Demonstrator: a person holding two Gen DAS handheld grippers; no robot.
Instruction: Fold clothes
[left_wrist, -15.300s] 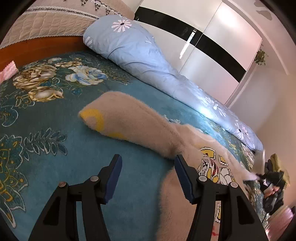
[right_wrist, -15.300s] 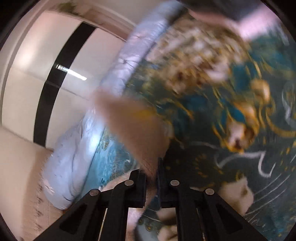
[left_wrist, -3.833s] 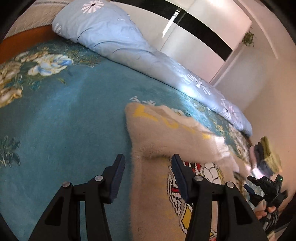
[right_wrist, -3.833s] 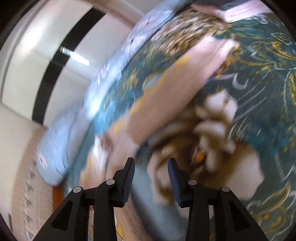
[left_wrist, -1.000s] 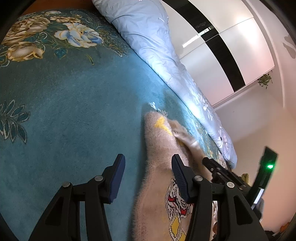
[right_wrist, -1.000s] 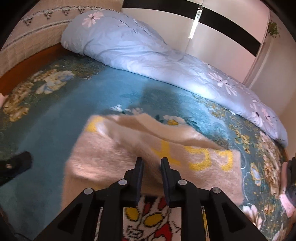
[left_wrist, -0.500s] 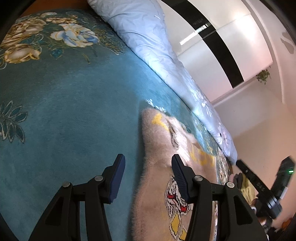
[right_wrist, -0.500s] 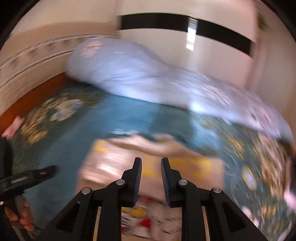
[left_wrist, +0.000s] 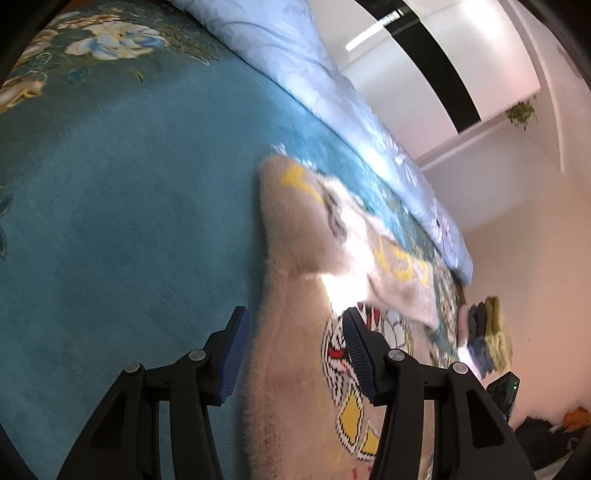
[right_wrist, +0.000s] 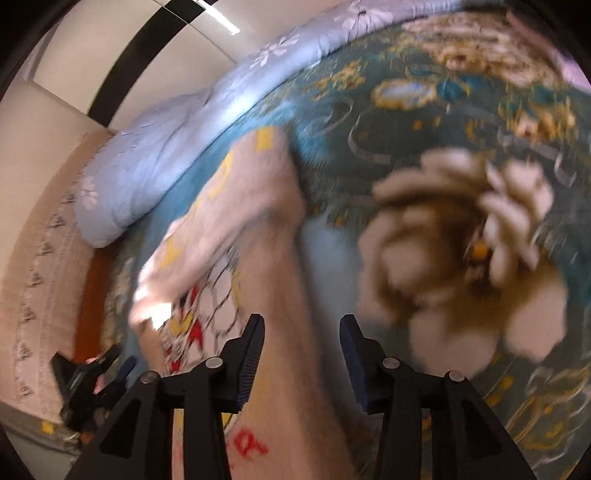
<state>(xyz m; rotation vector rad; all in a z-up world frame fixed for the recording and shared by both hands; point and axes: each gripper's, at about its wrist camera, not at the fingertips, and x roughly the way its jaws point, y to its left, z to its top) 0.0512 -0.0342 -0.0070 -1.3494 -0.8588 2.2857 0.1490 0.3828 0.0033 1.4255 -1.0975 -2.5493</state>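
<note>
A fuzzy beige sweater (left_wrist: 295, 369) with yellow letters and a cartoon print lies flat on the teal floral bedspread (left_wrist: 129, 221). Its sleeves are folded across the top of the body. My left gripper (left_wrist: 291, 354) is open just above the sweater's left edge, holding nothing. In the blurred right wrist view the same sweater (right_wrist: 273, 295) runs up between the open fingers of my right gripper (right_wrist: 301, 362), at its right edge. The left gripper (right_wrist: 88, 384) shows small at the lower left there.
A rolled pale blue duvet (left_wrist: 332, 92) lies along the far side of the bed. A stack of folded clothes (left_wrist: 480, 332) sits past the sweater at the right. White wardrobe doors with a black stripe (left_wrist: 424, 55) stand behind. A large beige flower (right_wrist: 461, 258) patterns the bedspread.
My right gripper has opened, let go of the sleeve and swung away to the sweater's right side. The sleeve now lies folded across the sweater. The left gripper barely moved.
</note>
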